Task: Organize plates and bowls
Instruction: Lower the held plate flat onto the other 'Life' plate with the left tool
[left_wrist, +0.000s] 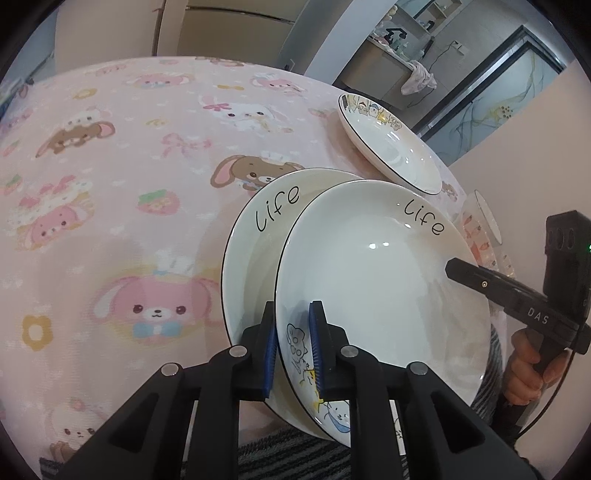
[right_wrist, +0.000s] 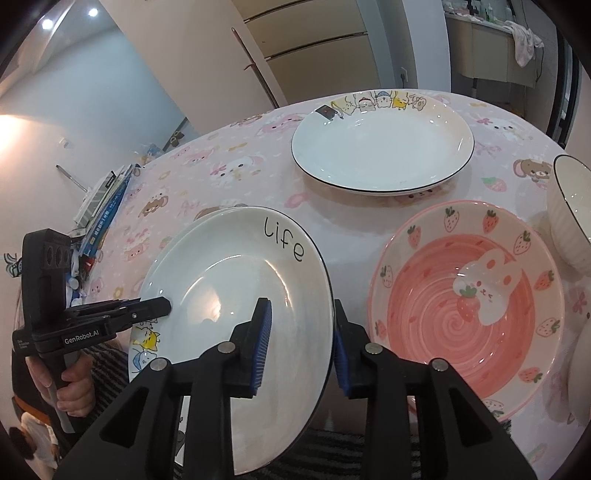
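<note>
Both clamped on the tilted "Life" plate (left_wrist: 369, 280): left gripper (left_wrist: 293, 350) near rim, right gripper (right_wrist: 301, 347) opposite. Second "Life" plate (left_wrist: 255, 236) behind, probably touching. Strawberry bowl (right_wrist: 465, 306) beside, clear only from the right wrist.

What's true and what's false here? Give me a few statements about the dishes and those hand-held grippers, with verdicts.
1. Two white plates carry the word "life". True: the upper life plate is tilted over the lower life plate.
2. The strawberry bowl is stacked on a plate. False: it sits alone on the tablecloth.
3. The left hand-held gripper and right hand-held gripper straddle the same plate's rim. True.
4. The cartoon-animal plate holds food. False: it is empty.
</note>
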